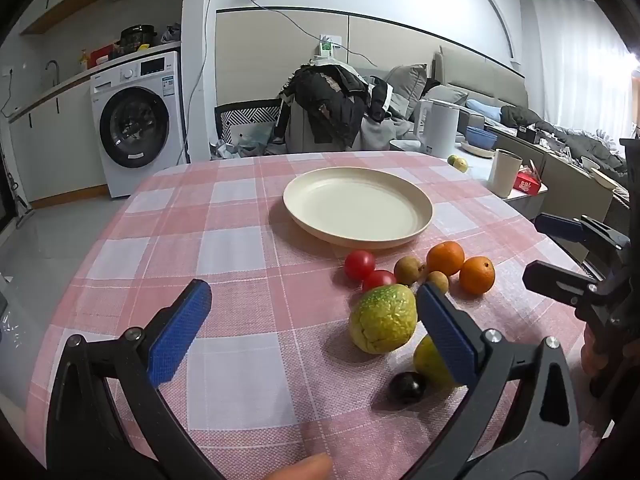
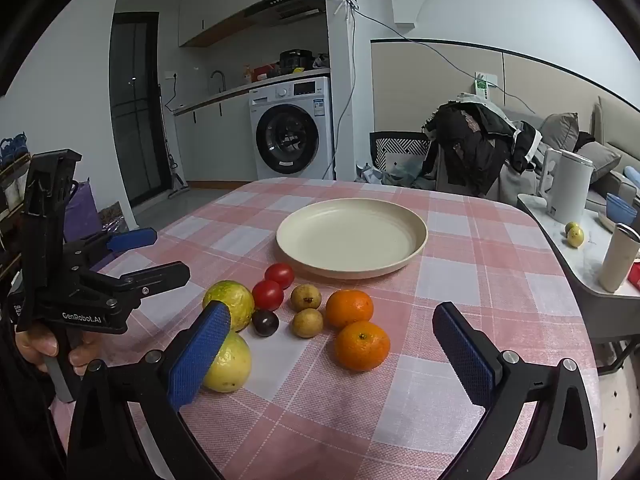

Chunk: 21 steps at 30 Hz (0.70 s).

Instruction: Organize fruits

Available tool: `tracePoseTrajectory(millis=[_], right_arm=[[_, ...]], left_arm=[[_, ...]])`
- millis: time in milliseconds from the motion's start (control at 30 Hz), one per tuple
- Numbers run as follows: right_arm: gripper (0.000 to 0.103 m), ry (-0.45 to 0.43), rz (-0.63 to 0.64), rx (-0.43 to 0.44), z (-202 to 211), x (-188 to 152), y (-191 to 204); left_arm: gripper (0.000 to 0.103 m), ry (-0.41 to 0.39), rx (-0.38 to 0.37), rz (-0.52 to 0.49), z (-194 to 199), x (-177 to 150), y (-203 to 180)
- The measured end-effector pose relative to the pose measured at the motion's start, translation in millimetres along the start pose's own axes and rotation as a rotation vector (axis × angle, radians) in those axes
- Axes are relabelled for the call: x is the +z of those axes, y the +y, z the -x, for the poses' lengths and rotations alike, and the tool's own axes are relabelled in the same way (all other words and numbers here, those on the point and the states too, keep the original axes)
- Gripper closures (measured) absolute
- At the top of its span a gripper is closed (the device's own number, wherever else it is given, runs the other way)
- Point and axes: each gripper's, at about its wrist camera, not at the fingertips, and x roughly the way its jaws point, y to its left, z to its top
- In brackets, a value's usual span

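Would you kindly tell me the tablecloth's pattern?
The tablecloth is pink-and-white checked; right wrist view shows it best.

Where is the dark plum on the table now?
In the right wrist view, the dark plum lies on the checked tablecloth, left of centre, between the two yellow-green guavas and just below the nearer tomato.

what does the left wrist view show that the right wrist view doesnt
Only the left wrist view shows the red box on the side table and the sofa bedding at far right. Only the right wrist view shows the dark glass door and the hand gripping the left gripper. Both share the empty plate, the two oranges, two tomatoes, washing machine and white kettle.
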Motion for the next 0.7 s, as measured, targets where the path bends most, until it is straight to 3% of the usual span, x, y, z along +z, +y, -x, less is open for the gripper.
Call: tracePoseTrajectory(millis=[700], right_arm=[[0.000, 0.001, 0.007, -0.001, 0.5, -1.0, 2.7]], left_arm=[[0.001, 0.004, -0.004, 0.002, -0.6, 0.0, -0.2]])
